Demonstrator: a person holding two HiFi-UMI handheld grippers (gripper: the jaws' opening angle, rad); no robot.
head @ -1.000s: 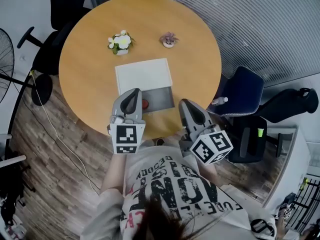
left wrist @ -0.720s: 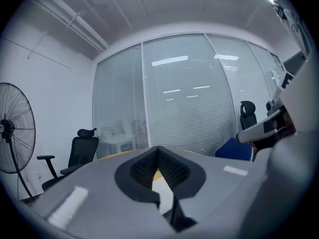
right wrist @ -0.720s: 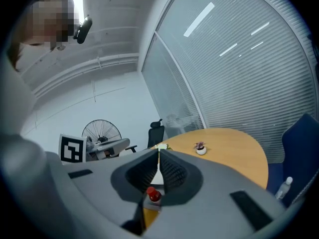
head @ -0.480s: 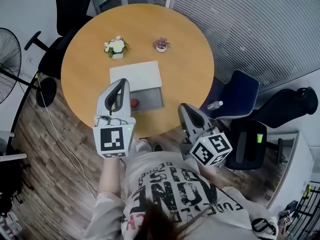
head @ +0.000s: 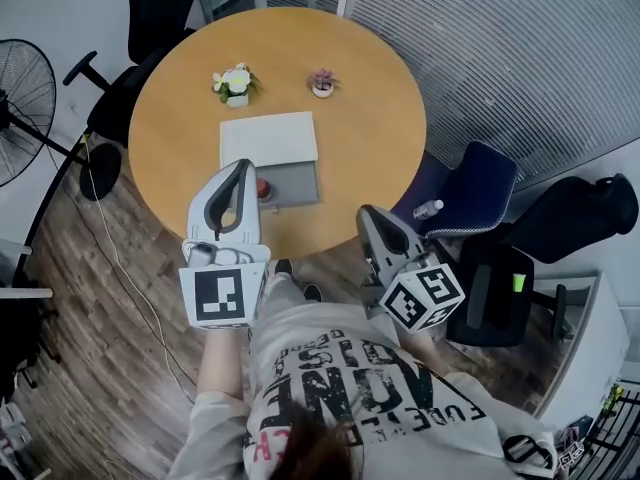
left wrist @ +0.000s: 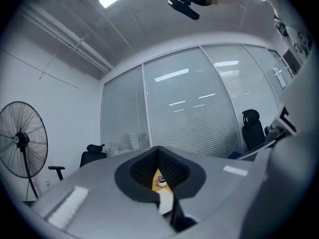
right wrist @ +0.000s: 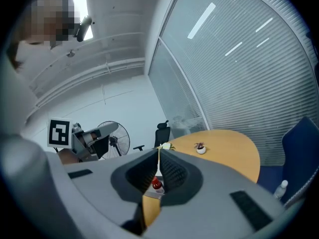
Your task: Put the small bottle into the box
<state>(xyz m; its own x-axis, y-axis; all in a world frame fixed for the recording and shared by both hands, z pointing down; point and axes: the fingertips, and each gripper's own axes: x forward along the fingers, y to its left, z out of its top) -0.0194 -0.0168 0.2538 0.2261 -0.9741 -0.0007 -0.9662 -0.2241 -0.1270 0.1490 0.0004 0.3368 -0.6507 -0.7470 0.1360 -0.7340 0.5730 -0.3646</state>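
Left gripper has lifted up and back off the box since a second ago; right gripper has also pulled back past the round table edge. Both sets of jaws are closed tip to tip with nothing held. The red-capped small bottle sits in the box's open grey tray, so placement looks done and this reads as a retreat.
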